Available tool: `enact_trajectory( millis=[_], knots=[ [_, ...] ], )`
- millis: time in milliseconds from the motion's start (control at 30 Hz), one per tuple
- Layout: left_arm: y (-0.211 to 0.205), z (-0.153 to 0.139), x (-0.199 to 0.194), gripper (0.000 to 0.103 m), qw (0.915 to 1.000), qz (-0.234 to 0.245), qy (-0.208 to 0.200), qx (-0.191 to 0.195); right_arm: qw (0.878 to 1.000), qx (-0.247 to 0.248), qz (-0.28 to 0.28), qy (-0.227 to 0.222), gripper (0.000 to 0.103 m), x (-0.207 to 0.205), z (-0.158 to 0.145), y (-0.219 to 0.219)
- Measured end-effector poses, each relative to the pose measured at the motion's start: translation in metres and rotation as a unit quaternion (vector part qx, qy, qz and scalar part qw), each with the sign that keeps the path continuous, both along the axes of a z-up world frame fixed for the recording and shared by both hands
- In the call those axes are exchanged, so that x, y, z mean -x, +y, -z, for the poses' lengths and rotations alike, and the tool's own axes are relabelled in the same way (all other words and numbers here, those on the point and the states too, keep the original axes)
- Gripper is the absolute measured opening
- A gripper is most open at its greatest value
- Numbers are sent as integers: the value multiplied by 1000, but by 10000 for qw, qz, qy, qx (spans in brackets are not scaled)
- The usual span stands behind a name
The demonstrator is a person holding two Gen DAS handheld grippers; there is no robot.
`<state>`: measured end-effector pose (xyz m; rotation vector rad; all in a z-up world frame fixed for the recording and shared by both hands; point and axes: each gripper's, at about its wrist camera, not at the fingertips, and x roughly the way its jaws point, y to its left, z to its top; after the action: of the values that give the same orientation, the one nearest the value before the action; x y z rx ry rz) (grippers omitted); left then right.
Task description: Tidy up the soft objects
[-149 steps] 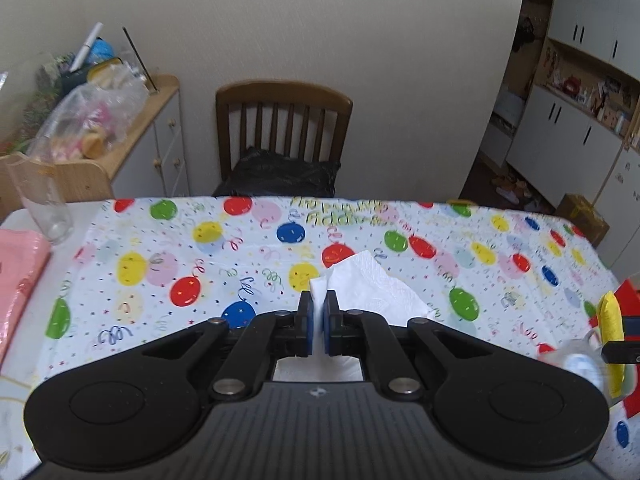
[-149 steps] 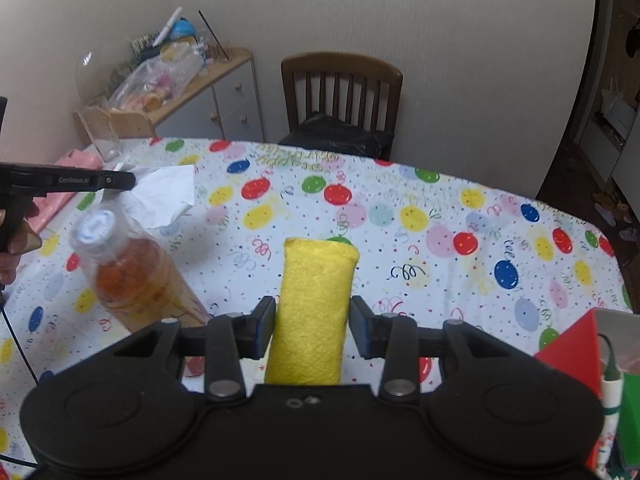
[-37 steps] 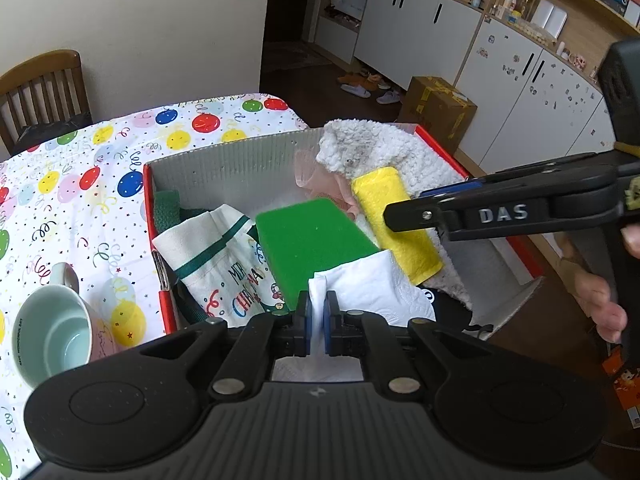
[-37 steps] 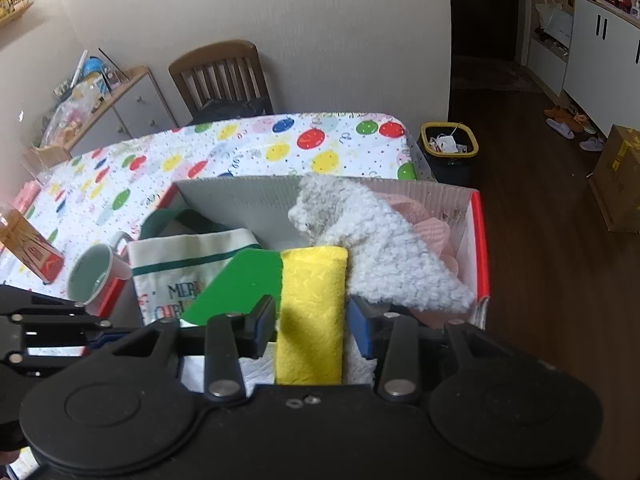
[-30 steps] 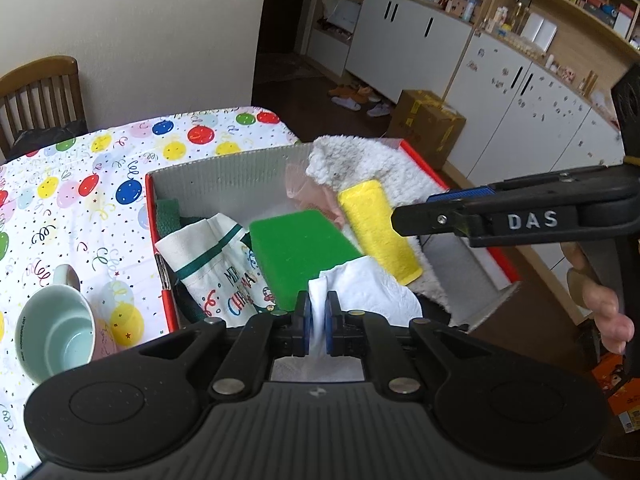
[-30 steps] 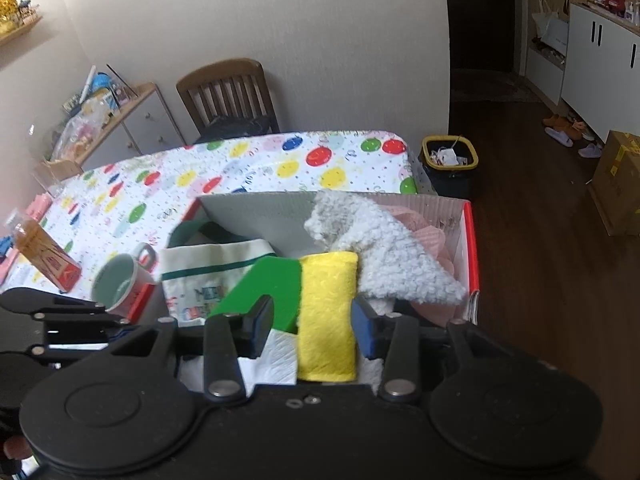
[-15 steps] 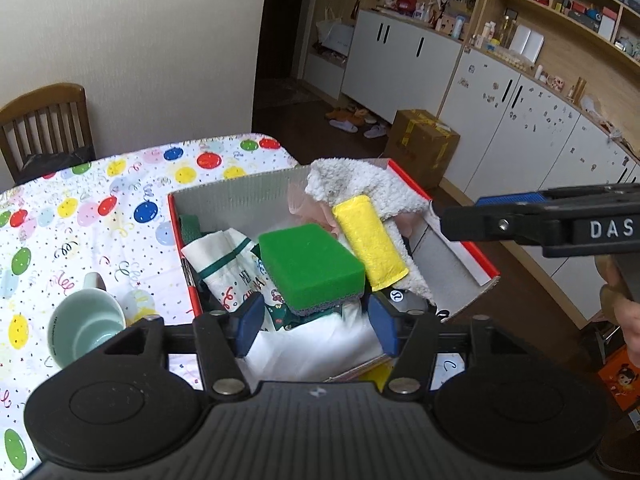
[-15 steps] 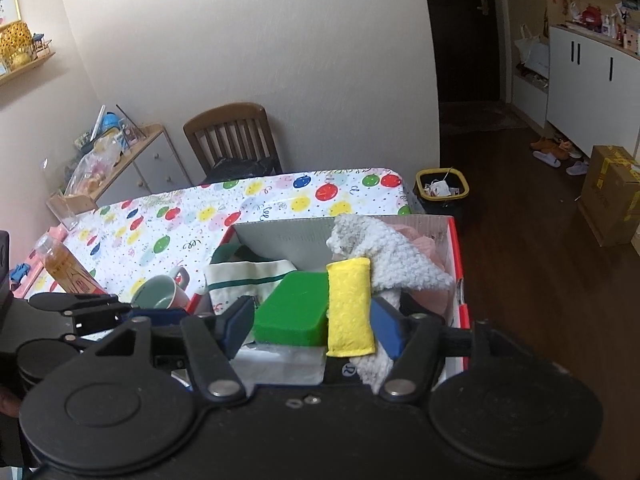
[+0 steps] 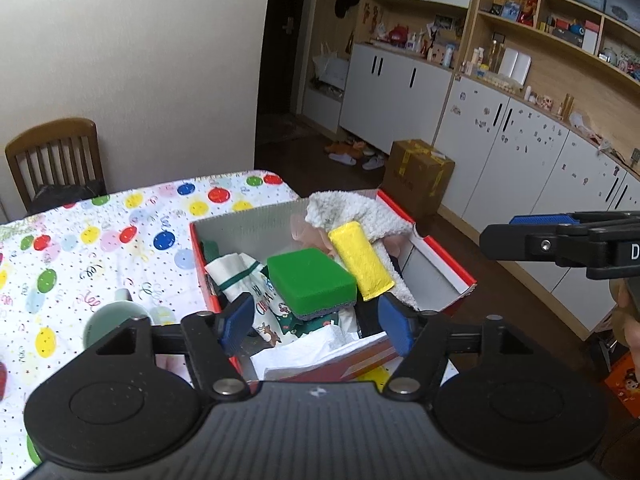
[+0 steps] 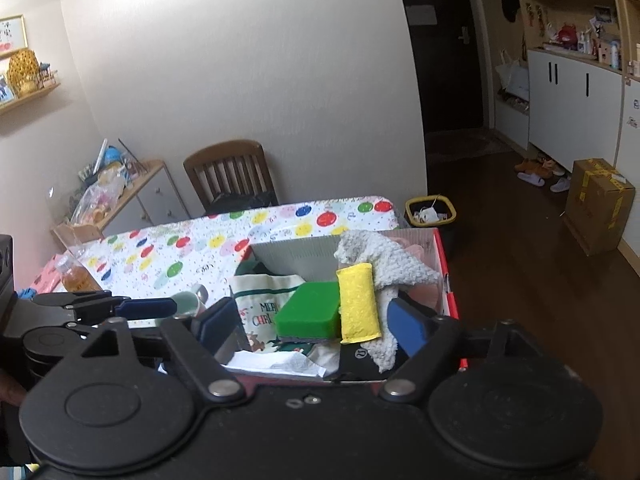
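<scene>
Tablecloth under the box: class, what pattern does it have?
The tablecloth is white with multicoloured balloons and confetti, clearest in the left wrist view.

A red box (image 9: 444, 256) holds a green sponge (image 9: 311, 282), a yellow cloth roll (image 9: 361, 260) on a fluffy grey towel (image 9: 360, 210), a printed towel (image 9: 256, 288) and what looks like white tissue (image 9: 304, 350).

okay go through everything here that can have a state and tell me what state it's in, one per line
left gripper: open, empty
right gripper: open, empty
red box: open, full
yellow cloth: rolled, in the box
white tissue: crumpled, in the box
green sponge: atop the pile
mug: on the table
</scene>
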<state>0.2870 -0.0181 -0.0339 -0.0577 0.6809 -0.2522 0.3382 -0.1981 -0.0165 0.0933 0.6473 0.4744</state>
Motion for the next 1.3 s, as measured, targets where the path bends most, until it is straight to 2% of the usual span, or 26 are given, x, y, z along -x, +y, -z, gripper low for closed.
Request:
enact_trajectory(
  millis=[200,367,600,800,933,1033,1300],
  knots=[
    [8,-16,20,72,9996,-50,-272,-6,9995,-124,92,-276,95,24,-4,4],
    [15,-27,38,81,9989,-71,-464,79,9987,-88,55,-497,103,47,-5,13],
    [25,-37,59,85,9978,-166,-588,275,9970,-122,158,-752,103,70,-6,21],
    [28,-39,74,87,9974,-242,-625,280,9953,-92,367,-895,103,83,-5,28],
    [30,-39,84,103,9965,-243,-730,337,9949,-130,527,-856,103,86,-2,30],
    [30,-41,90,103,9955,-228,-853,344,9950,-94,532,-844,103,88,-1,31],
    [36,-40,94,103,9952,-371,-836,357,9944,-15,541,-906,103,98,-1,37]
  ],
)
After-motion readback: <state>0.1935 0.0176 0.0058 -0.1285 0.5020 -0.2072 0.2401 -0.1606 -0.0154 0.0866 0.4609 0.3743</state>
